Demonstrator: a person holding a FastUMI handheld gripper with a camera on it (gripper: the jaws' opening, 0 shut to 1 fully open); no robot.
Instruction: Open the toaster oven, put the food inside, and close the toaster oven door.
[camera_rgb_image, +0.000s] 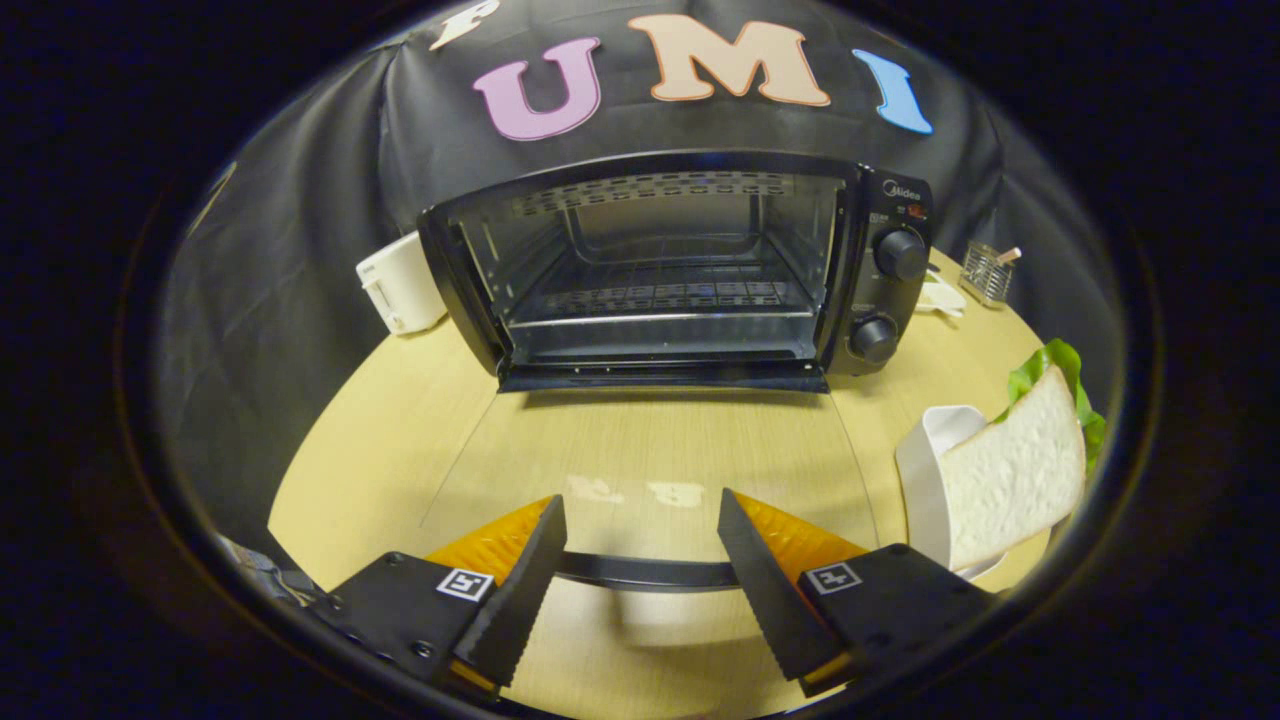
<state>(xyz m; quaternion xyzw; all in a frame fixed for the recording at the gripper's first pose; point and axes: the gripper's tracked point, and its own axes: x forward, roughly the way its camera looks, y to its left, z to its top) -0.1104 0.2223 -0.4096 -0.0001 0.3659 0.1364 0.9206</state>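
The black toaster oven stands at the back of the wooden table with its cavity and wire rack exposed. Its glass door lies folded down flat toward me, and the dark handle bar runs across between my fingers. My gripper is open just above the door's front edge, with nothing pressed between the fingers. The food, a sandwich of white bread with green lettuce, leans on a white plate to the right of my right finger.
A white pop-up toaster sits left of the oven against the cloth wall. Two control knobs are on the oven's right panel. A small wire basket and a white item stand behind the oven's right side on the table.
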